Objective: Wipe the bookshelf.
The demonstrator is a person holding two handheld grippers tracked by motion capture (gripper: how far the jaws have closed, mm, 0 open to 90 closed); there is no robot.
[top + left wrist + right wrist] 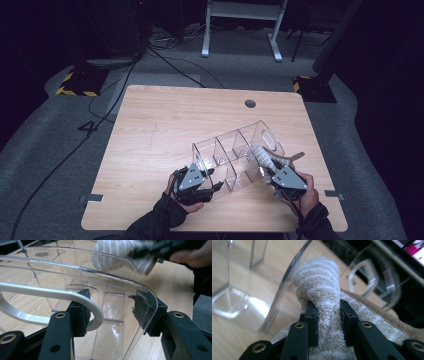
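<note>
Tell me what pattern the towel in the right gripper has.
Beige and white stripes on the towel, clearest in the right gripper view.

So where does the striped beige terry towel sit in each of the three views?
High view: the striped beige terry towel is right of centre, pressed against the clear plastic divided organiser, held by the right tool.
Left gripper view: top centre, blurred, behind the organiser's clear wall.
Right gripper view: centre, bunched between the black jaws.
Shared landmark: the organiser.

A light wooden table carries a clear divided organizer. The organizer sits tilted at the table's near right, well short of the round cable hole.
</note>
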